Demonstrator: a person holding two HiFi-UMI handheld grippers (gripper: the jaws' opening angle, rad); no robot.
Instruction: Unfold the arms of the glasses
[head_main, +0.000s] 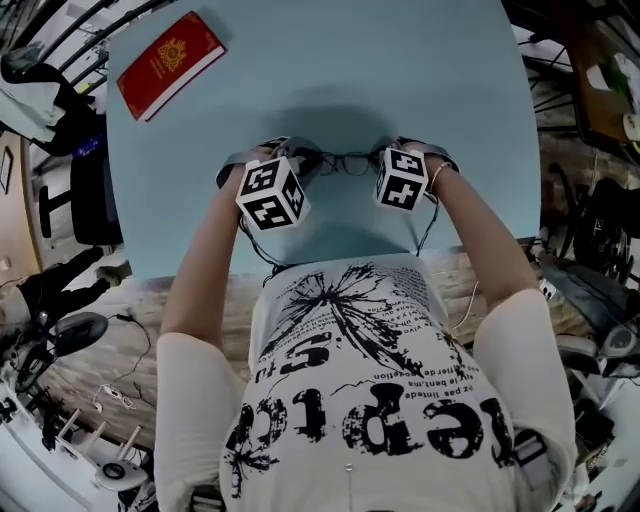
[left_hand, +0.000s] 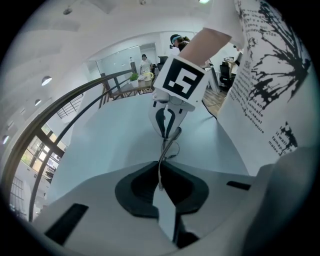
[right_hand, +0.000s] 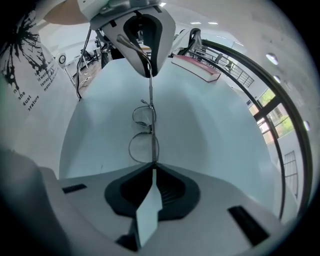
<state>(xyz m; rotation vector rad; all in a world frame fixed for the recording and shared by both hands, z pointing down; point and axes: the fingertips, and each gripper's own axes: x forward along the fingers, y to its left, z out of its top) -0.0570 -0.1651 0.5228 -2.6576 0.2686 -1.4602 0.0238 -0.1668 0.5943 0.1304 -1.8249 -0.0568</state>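
Note:
Thin dark wire-rimmed glasses (head_main: 345, 162) hang just above the pale blue table (head_main: 420, 70) between my two grippers. In the right gripper view, my right gripper (right_hand: 152, 167) is shut on one end of the glasses (right_hand: 143, 135), at the edge of a lens. From there a straight arm runs along both round lenses to my left gripper (right_hand: 146, 47). In the left gripper view, my left gripper (left_hand: 161, 187) is shut on the tip of that thin arm (left_hand: 161, 165), with the right gripper (left_hand: 169, 122) close opposite. The cubes hide both sets of jaws in the head view.
A red book (head_main: 168, 62) lies at the table's far left corner. The person's torso in a printed white shirt (head_main: 370, 390) stands against the near table edge. Chairs, cables and clutter (head_main: 60, 330) surround the table on the floor.

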